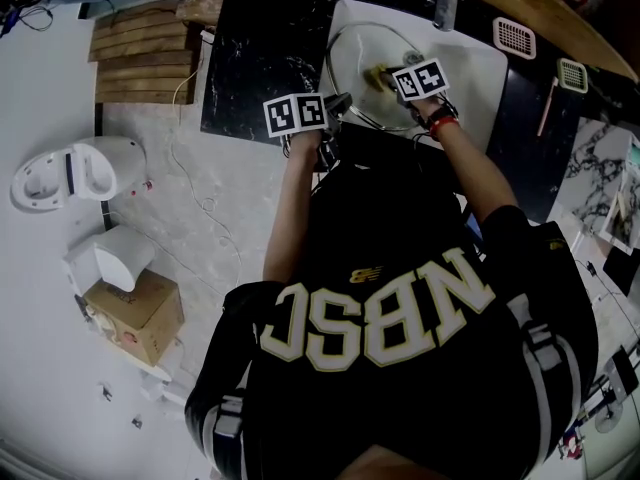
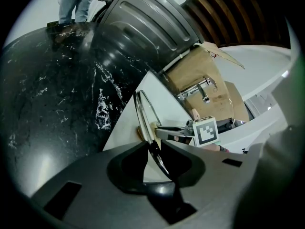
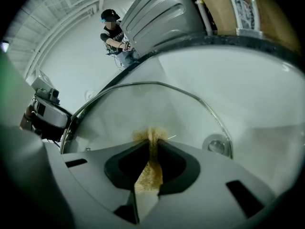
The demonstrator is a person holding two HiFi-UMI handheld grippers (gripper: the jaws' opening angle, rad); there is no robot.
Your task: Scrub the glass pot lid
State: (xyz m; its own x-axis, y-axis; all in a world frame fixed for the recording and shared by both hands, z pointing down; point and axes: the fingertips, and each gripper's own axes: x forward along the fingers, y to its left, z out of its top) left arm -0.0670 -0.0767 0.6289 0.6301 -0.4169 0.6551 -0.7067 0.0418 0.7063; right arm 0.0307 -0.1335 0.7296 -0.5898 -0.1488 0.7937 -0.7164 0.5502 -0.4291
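Glass pot lid (image 3: 152, 104) stands on edge in the white sink (image 1: 482, 73), probably so one face is open for scrubbing and runoff lands in the basin. My left gripper (image 2: 153, 149) braces it: jaws part-closed, the lid's metal rim pinched between the pads. My right gripper (image 3: 150, 149) is clenched on a yellow-brown scrub sponge (image 3: 148, 173), whose tip presses on the glass. Black marble counter (image 2: 57, 104) sits beside the sink.

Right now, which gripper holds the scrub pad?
The right gripper, shut on the yellow-brown scrub pad; the left gripper clamps the glass lid by its rim instead.
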